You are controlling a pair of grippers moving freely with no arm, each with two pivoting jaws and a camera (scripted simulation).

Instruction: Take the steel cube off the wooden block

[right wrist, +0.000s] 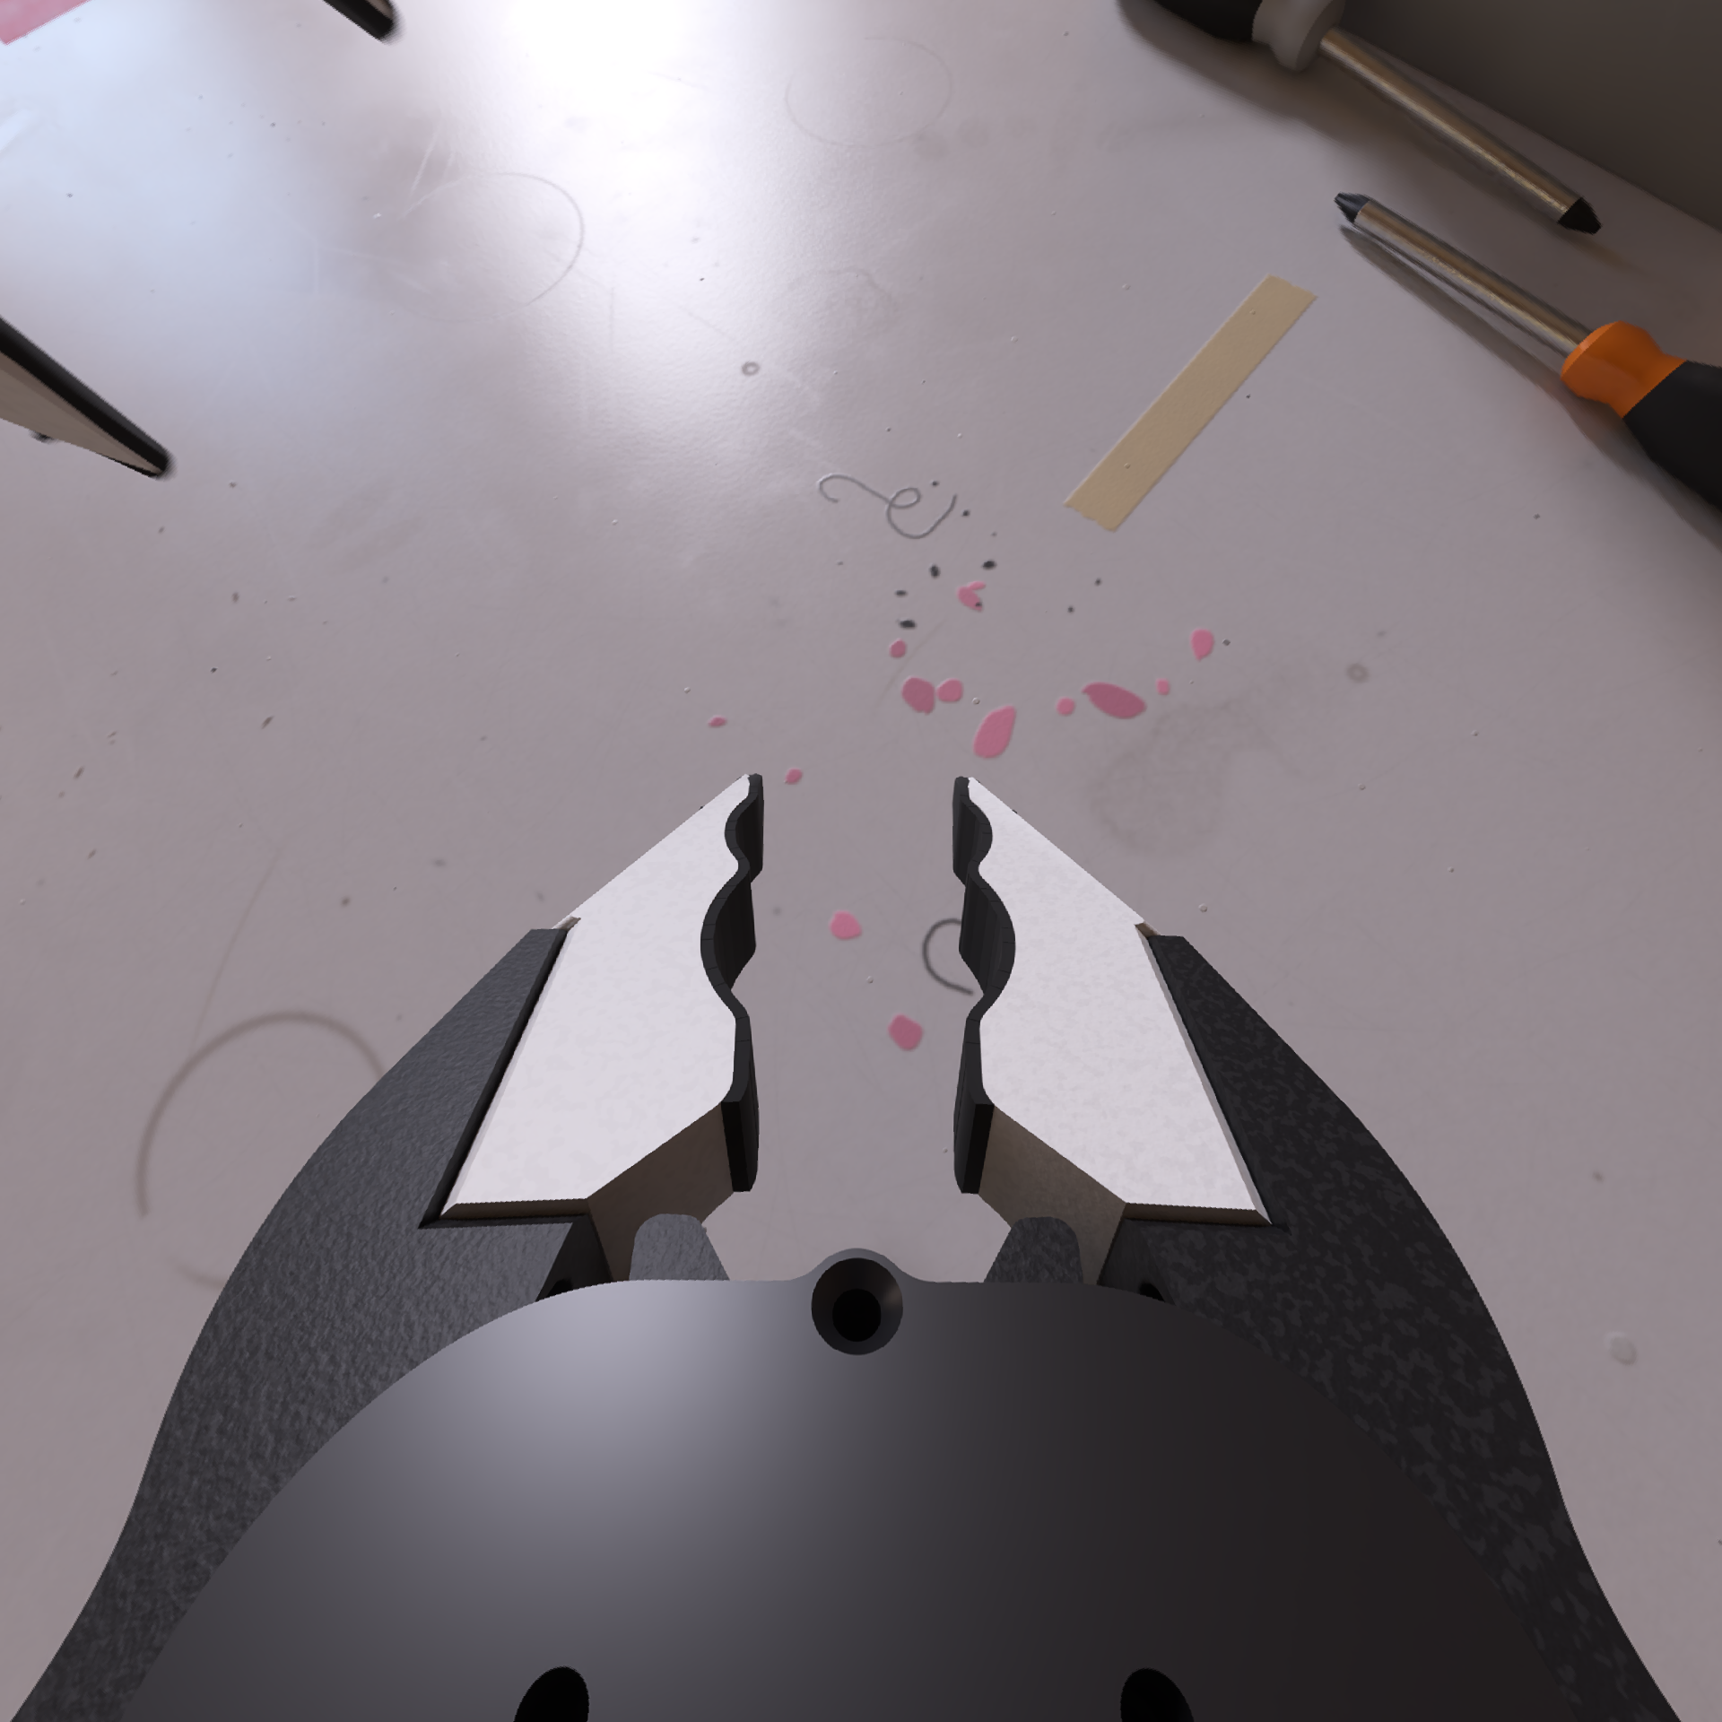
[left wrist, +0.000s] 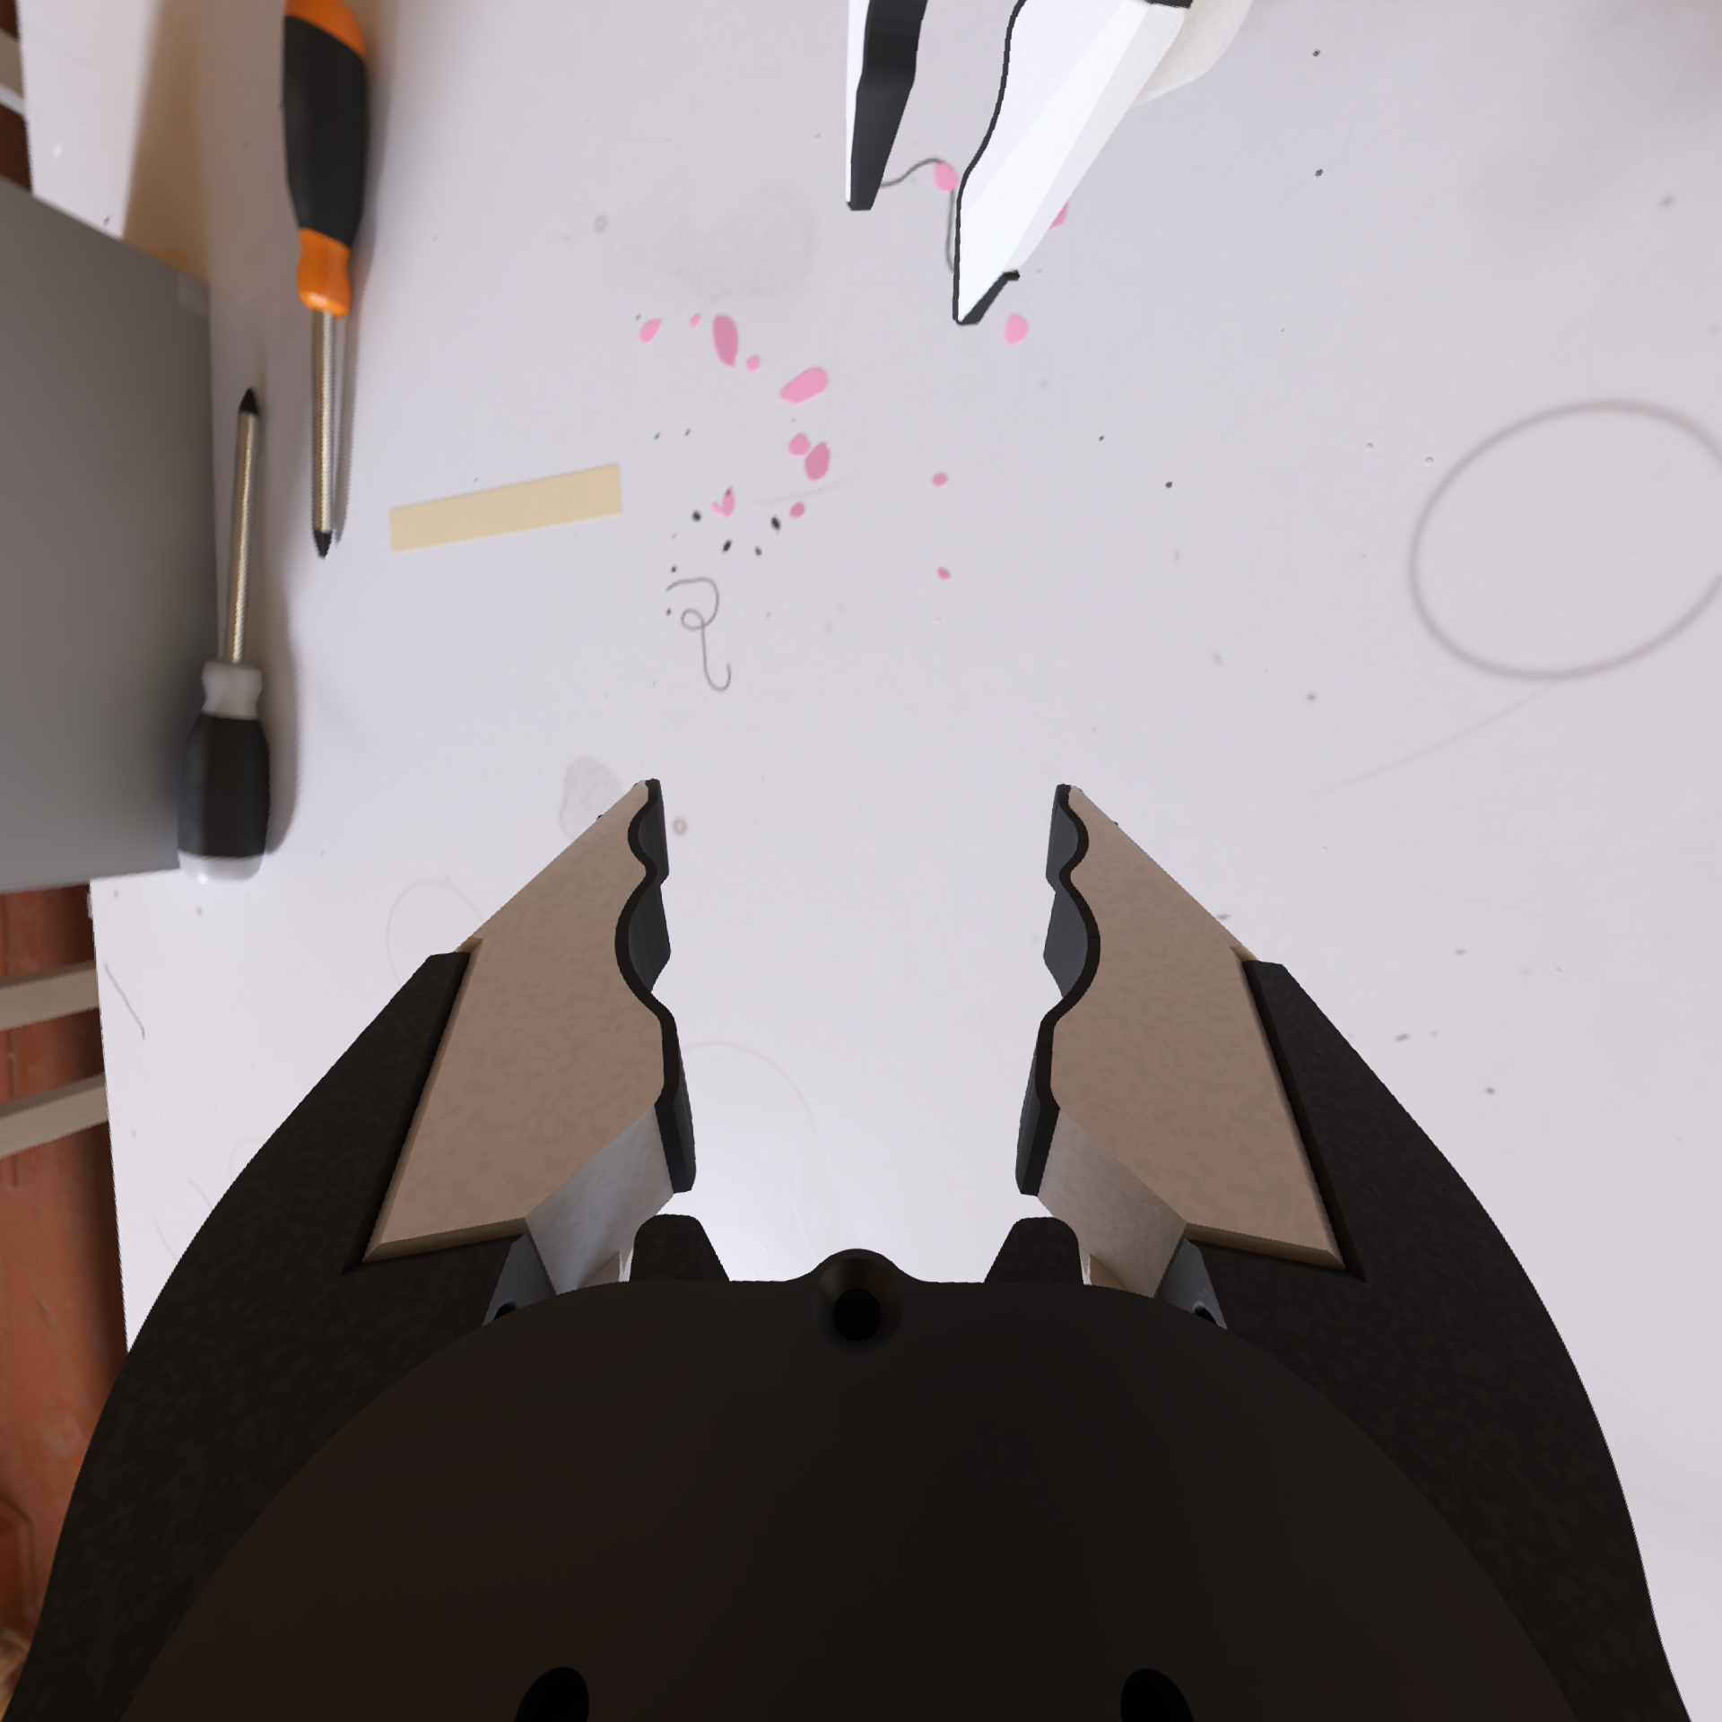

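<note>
Neither view shows a steel cube or a wooden block. My left gripper [left wrist: 857, 792] has tan fingers, is open and empty, and hangs over the white table [left wrist: 1165, 652]. My right gripper [right wrist: 857, 780] has white fingers, stands open with a narrower gap and is empty, above pink spots on the table. The right gripper also shows at the top of the left wrist view [left wrist: 918, 256], facing mine. Two fingertips [right wrist: 140, 452] of the left gripper show at the left edge of the right wrist view.
An orange-and-black screwdriver [left wrist: 321, 186] and a black-and-white screwdriver [left wrist: 228, 745] lie at the left beside a grey box [left wrist: 93, 559]. A beige tape strip [left wrist: 503, 508] and pink paint spots [left wrist: 803, 384] mark the table. The table's edge [left wrist: 98, 1025] runs along the left.
</note>
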